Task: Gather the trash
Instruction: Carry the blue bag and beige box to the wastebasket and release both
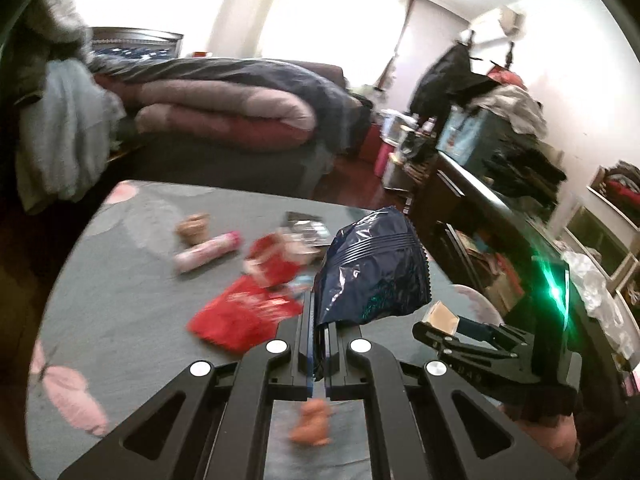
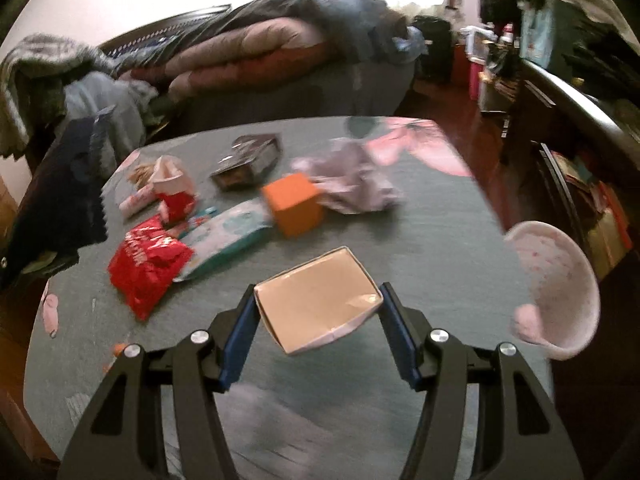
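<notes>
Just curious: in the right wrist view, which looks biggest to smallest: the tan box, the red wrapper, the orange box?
1. Tan box, though it is nearest the camera, which inflates it.
2. Red wrapper.
3. Orange box.

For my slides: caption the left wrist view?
Left tool pinching a dark blue snack bag above the littered table.

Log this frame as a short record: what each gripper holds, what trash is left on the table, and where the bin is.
left gripper: shut on crinkled dark blue foil bag
right gripper: shut on small pale cardboard box
surface: grey table
trash left: red foil wrapper, orange cube box, crumpled lilac paper, pink tube
bin: pink speckled basket, at the table's right edge
</notes>
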Demonstrator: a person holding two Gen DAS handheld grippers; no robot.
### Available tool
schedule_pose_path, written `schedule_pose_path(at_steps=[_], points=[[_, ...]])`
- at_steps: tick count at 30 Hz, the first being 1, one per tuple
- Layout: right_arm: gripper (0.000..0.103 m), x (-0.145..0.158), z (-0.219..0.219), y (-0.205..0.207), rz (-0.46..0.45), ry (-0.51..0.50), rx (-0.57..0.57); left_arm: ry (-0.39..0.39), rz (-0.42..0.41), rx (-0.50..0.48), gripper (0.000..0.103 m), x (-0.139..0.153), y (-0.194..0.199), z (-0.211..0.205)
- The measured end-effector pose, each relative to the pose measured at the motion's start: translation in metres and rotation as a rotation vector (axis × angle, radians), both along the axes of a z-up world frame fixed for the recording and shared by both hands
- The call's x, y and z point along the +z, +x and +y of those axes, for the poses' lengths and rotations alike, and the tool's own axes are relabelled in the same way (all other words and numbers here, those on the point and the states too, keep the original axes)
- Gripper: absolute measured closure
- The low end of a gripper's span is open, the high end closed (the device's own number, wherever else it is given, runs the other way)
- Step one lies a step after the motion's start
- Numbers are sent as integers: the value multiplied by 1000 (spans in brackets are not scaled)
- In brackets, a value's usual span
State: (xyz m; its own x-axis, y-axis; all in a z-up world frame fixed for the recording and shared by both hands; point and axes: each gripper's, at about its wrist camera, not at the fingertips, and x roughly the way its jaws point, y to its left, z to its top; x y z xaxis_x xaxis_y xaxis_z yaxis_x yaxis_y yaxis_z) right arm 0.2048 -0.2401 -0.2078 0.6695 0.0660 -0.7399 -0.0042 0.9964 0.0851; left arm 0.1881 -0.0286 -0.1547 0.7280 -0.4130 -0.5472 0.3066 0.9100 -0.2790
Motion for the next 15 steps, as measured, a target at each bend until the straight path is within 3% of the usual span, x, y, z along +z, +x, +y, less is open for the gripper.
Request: schedule_pose_path(at_steps=[8,15], points=[[43,15,-101,-39,-66,8,-181,32,0,-166,99,8,10,-107],[43,10,-185,-56,-85,5,-335,65,-12,-298,99,12,21,-206]])
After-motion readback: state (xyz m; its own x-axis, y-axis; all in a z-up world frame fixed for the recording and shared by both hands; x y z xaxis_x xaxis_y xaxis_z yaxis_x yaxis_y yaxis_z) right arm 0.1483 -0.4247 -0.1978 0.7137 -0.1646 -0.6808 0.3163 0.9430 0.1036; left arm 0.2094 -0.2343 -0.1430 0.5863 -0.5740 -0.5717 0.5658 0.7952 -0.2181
